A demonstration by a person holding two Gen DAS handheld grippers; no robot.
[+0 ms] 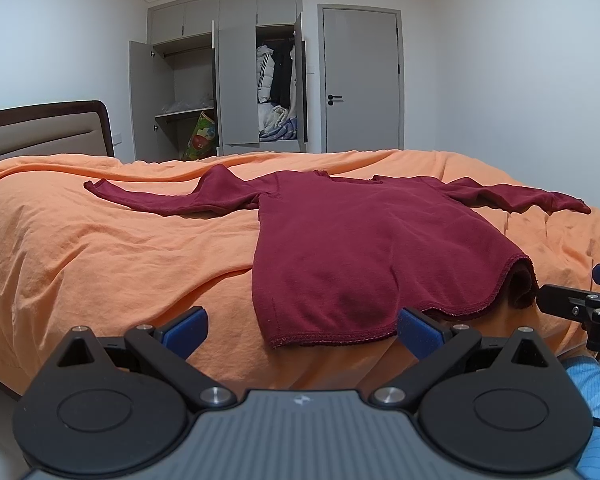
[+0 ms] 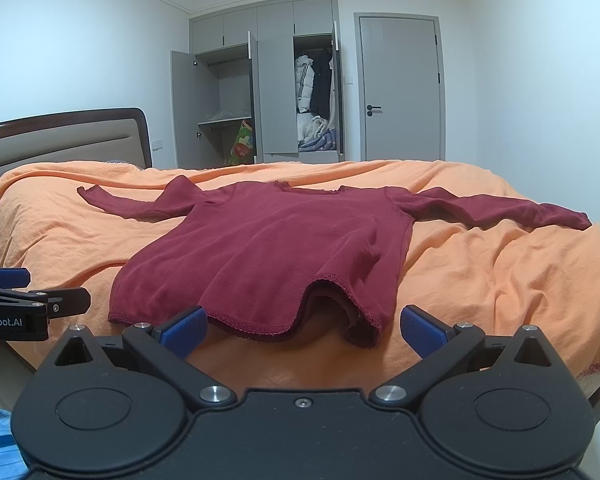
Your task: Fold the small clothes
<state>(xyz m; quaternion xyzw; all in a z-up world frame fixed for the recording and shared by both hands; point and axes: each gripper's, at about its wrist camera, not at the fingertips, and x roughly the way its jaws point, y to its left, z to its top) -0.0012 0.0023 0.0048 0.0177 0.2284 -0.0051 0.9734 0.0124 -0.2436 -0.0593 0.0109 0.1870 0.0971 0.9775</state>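
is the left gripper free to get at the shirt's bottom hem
Probably yes: the left gripper is open right in front of the hem of the shirt, nothing lies between.

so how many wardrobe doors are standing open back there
3. One door swings out at the wardrobe's left end, one wide door stands open in the middle, and one is seen nearly edge-on at the right, beside the hanging coats.

— Where's the shirt (image 2: 268, 248)?
— On the bed (image 2: 500, 280), sleeves out left and right, hem nearest.
— Behind the bed?
— Wardrobe (image 2: 260, 80), door (image 2: 400, 88) right of it (headboard (image 2: 60, 140) far left).
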